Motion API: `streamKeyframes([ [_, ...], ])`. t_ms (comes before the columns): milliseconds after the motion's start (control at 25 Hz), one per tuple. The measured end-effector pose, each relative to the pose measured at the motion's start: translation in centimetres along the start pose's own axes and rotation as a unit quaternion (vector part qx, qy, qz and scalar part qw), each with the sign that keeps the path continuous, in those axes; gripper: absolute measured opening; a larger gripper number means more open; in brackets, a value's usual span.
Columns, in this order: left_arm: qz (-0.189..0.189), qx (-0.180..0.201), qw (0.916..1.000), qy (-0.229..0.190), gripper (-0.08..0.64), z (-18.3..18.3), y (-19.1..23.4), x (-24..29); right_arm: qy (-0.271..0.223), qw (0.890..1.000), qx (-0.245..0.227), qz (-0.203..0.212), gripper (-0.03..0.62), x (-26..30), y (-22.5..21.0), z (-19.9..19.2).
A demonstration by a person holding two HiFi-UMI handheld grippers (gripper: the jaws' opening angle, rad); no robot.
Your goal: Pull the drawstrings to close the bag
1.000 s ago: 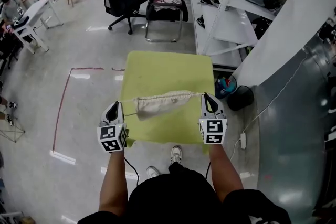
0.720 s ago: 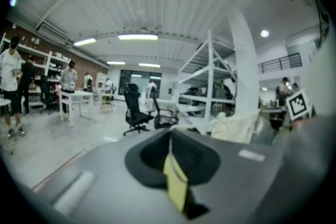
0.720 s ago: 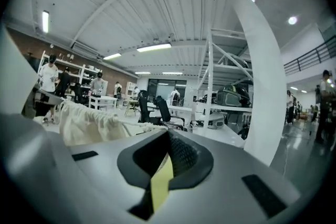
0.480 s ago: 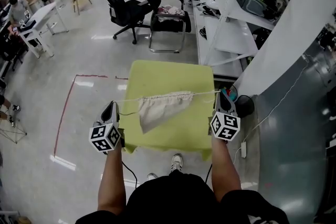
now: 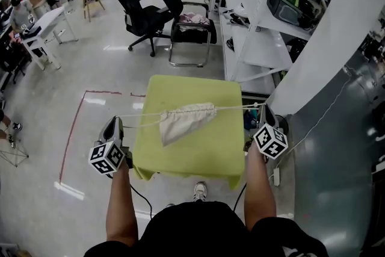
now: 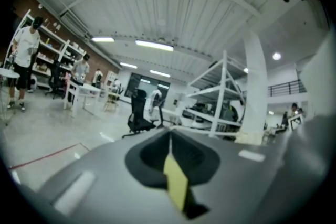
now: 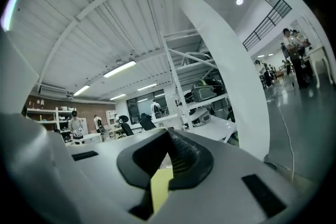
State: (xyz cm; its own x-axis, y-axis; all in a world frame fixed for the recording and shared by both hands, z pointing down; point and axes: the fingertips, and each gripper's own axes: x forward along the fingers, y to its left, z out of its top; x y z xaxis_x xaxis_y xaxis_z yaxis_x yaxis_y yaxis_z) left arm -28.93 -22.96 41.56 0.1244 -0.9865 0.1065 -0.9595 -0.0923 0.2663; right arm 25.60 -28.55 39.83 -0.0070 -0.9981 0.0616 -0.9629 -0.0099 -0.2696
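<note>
cinched cloth drawstring bag (image 5: 182, 122) hangs over the yellow-green table (image 5: 198, 156), nearer its 12 o'clock edge. left gripper (image 5: 114, 122) is off the 9 o'clock edge, right gripper (image 5: 264, 111) past 3, both clamped on taut drawstrings (image 5: 231, 108). open floor (image 5: 102, 69) at 9, shelving (image 5: 264, 33) tight at 2

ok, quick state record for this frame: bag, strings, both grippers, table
bag: cream bag, mouth gathered, strung between the two grippers above the table
left drawstring: taut, runs to the left gripper
right drawstring: taut, runs to the right gripper
left gripper: jaws together on its string, outside the table's left edge
right gripper: jaws together on its string, outside the table's right edge
table: yellow-green cloth cover
bag-table contact: cannot tell
</note>
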Motion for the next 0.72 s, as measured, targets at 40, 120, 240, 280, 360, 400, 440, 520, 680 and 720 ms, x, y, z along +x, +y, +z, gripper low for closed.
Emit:
streamKeyframes([
  [40,0.001,0.001,1.0000,-0.003,0.009,0.3,0.3,-0.1,-0.004,1.000,0.008,-0.003,0.008,0.0,-0.5,0.3],
  [120,0.002,-0.001,1.0000,-0.008,0.009,0.8,1.0,-0.2,-0.013,1.000,0.011,-0.006,0.008,0.0,-1.1,1.1],
  [240,0.002,-0.021,0.9996,-0.017,0.009,1.5,1.9,-0.1,-0.022,1.000,0.017,-0.004,0.008,0.3,-1.7,2.2],
  [280,0.002,-0.034,0.9992,-0.021,0.009,1.7,2.3,0.0,-0.023,0.999,0.026,-0.003,0.008,0.4,-2.0,2.5],
  [360,-0.001,-0.056,0.9981,-0.026,0.009,2.0,2.9,0.1,-0.026,0.999,0.044,-0.005,0.008,0.5,-2.5,2.8],
  [400,-0.001,-0.059,0.9979,-0.027,0.009,2.1,3.0,0.1,-0.028,0.998,0.048,-0.007,0.008,0.4,-2.8,2.9],
  [440,0.000,-0.054,0.9981,-0.029,0.009,2.3,3.1,0.2,-0.030,0.998,0.049,-0.008,0.008,0.3,-3.1,3.1],
  [520,0.002,-0.041,0.9985,-0.035,0.009,3.1,3.5,0.2,-0.035,0.998,0.050,-0.011,0.008,0.2,-3.6,3.6],
  [680,-0.001,-0.043,0.9978,-0.050,0.009,4.6,4.2,0.5,-0.053,0.997,0.052,-0.013,0.008,0.3,-4.9,5.5],
  [720,-0.001,-0.046,0.9975,-0.053,0.009,4.8,4.5,0.6,-0.056,0.997,0.055,-0.013,0.008,0.4,-5.1,5.8],
])
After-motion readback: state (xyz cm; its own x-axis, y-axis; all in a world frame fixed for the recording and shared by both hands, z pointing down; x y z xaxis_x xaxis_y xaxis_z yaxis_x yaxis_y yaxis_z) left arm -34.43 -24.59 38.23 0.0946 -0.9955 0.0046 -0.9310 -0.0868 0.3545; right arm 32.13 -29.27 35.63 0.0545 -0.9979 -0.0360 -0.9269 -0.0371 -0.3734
